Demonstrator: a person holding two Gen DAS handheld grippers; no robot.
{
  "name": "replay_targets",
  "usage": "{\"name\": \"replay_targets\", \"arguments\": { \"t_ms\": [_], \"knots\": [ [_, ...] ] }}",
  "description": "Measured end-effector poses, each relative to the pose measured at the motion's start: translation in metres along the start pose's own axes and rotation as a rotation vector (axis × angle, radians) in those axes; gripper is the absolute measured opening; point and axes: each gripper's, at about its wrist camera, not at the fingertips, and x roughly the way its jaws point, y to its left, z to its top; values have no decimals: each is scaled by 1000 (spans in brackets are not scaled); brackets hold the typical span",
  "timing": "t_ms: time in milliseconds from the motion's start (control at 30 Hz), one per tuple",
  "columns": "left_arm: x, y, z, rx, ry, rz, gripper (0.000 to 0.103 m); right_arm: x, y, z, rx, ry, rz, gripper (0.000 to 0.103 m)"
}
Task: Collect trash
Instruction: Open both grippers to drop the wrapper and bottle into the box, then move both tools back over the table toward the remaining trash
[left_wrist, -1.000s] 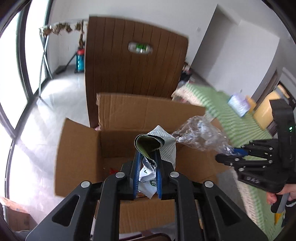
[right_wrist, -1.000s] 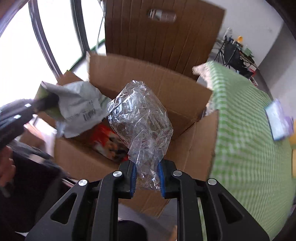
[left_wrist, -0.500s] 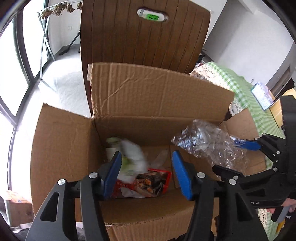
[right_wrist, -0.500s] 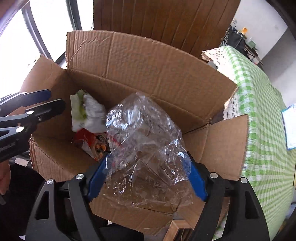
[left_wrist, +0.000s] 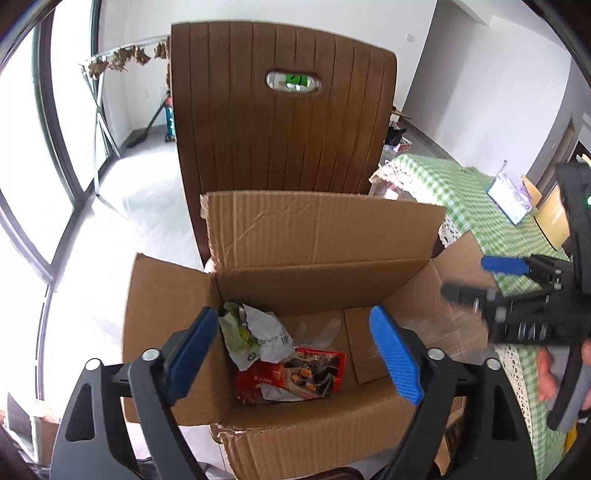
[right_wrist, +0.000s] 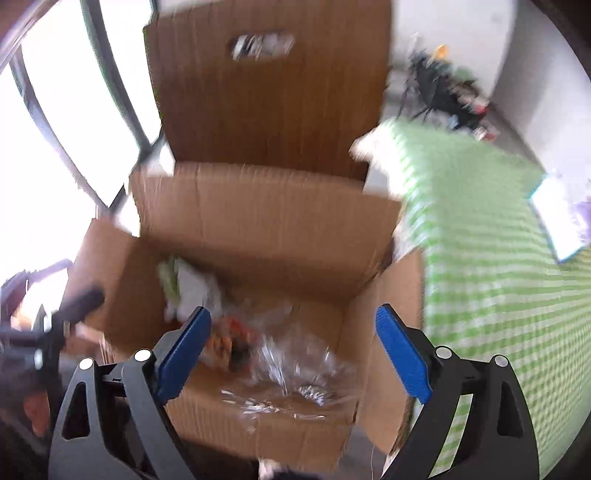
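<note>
Both my grippers hanging wide, jaws just opening, nothing between: left gripper, right gripper. Clear plastic lying against cardboard box near rim, at 6 o'clock. Paper wrapper resting inside. Table trash remaining: unclear.

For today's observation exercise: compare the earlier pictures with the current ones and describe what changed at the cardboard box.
Both grippers have just been opening and let go. The left gripper released the green-and-white wrapper, which now lies in the cardboard box beside the red snack packet. The right gripper dropped the clear plastic wrap, now at the box's near edge, nothing between its jaws. The box, brown chair and green checked tablecloth stayed put.
</note>
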Motion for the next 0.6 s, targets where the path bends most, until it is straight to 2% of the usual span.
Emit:
{"name": "replay_targets", "arguments": {
  "t_ms": [67, 100, 200, 367, 467, 533, 600],
  "knots": [
    [-9, 1, 0, -9, -18, 2, 87, -17, 0, 1, 35, -97, 4, 95],
    [-12, 2, 0, -11, -22, 3, 87, -21, -3, 3, 56, -113, 20, 95],
    [-20, 4, -2, -11, -23, 16, 87, -28, -7, 3, 88, -64, 41, 95],
    [-41, 0, 0, -1, -65, 36, 87, -61, -4, -9, 54, -122, -17, 95],
    [-65, -12, 0, 24, -137, 59, 88, -97, -11, -24, 68, -203, -54, 95],
    [-82, -21, -1, 39, -203, 72, 97, -124, -16, -37, 68, -264, -87, 95],
    [-99, -33, -4, 47, -267, 90, 96, -154, -22, -53, 70, -333, -134, 95]
  ]
}}
